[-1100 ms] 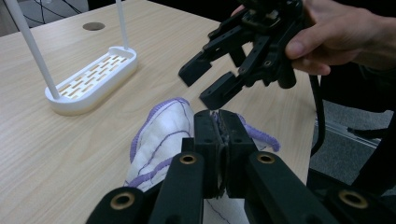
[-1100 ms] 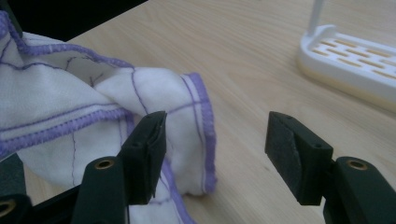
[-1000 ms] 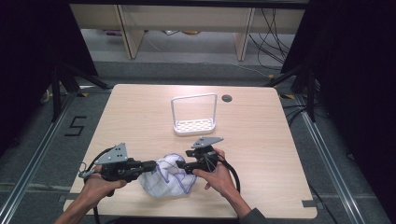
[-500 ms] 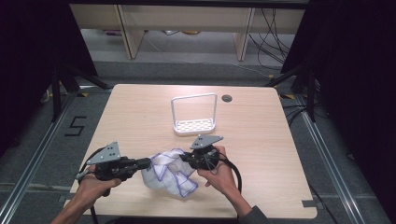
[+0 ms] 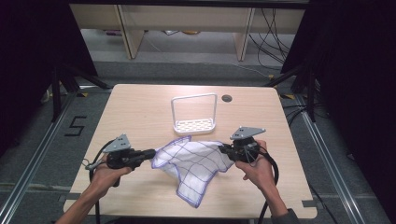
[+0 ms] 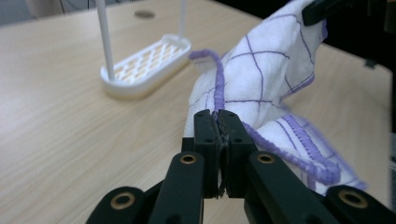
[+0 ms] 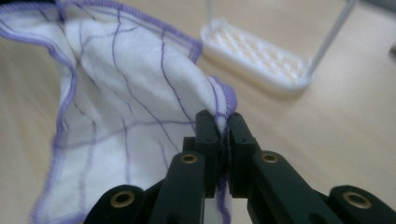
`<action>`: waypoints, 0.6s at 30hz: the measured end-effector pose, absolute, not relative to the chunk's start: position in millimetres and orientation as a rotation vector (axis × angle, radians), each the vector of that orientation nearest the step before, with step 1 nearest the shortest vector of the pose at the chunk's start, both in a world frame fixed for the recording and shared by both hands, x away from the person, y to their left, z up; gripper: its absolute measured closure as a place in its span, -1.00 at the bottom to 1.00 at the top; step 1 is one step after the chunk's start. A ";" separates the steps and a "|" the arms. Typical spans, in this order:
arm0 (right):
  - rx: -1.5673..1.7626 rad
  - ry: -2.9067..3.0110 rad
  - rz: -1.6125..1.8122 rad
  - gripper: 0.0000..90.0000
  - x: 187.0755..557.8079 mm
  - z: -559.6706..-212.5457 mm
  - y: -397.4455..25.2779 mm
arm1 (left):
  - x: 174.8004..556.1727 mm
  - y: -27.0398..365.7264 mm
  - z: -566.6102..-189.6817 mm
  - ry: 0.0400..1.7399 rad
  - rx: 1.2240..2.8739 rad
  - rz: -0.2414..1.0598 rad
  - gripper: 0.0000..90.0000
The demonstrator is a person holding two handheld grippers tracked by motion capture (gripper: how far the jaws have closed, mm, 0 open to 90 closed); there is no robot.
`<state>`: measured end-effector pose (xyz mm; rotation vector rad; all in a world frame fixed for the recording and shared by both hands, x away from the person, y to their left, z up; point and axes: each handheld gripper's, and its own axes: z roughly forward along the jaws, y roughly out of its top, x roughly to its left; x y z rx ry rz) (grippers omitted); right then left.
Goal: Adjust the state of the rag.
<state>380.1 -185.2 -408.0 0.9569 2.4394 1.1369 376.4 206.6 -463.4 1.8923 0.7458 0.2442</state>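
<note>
left gripper [image 5: 152, 152]: jaws pinching the purple hem of the white purple-checked cloth [image 5: 196, 161]
right gripper [image 5: 222, 149]: clamped on the opposite edge
cloth: stretched between both, near the white plastic rack [image 5: 194, 125]

light wooden table [image 5: 140, 112] carries 1 white rack [image 5: 194, 125] and a purple-checked cloth [image 5: 194, 170].

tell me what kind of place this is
Probably a lab recording bay, not a home: a bare wooden table on a railed platform, black curtains, loose cables, and a floor marker "5".
</note>
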 end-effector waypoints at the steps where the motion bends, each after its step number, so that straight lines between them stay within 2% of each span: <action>1: 1.014 2.459 1.107 0.91 388.6 -425.9 -187.4 | 382.1 204.2 -471.2 0.761 1.910 0.260 0.92; 3: 1.067 2.472 1.063 0.90 400.6 -451.7 -188.4 | 392.9 201.4 -483.7 0.765 1.946 0.224 0.92; 6: 1.118 2.495 1.022 0.87 413.1 -474.8 -188.7 | 404.9 203.6 -499.0 0.822 1.953 0.240 0.86; 8: 1.132 2.496 1.001 0.79 414.6 -478.0 -187.9 | 406.6 206.6 -499.9 0.846 1.944 0.228 0.65; 11: 1.162 2.447 0.978 0.31 418.4 -476.4 -193.5 | 402.7 220.1 -494.0 0.921 1.901 0.226 0.37; 15: 1.211 2.369 1.000 0.05 406.8 -461.0 -204.9 | 385.1 228.4 -480.3 0.950 1.905 0.266 0.15; 18: 1.236 2.341 1.010 -0.03 389.3 -452.6 -211.9 | 367.1 228.9 -477.2 0.959 1.905 0.259 0.00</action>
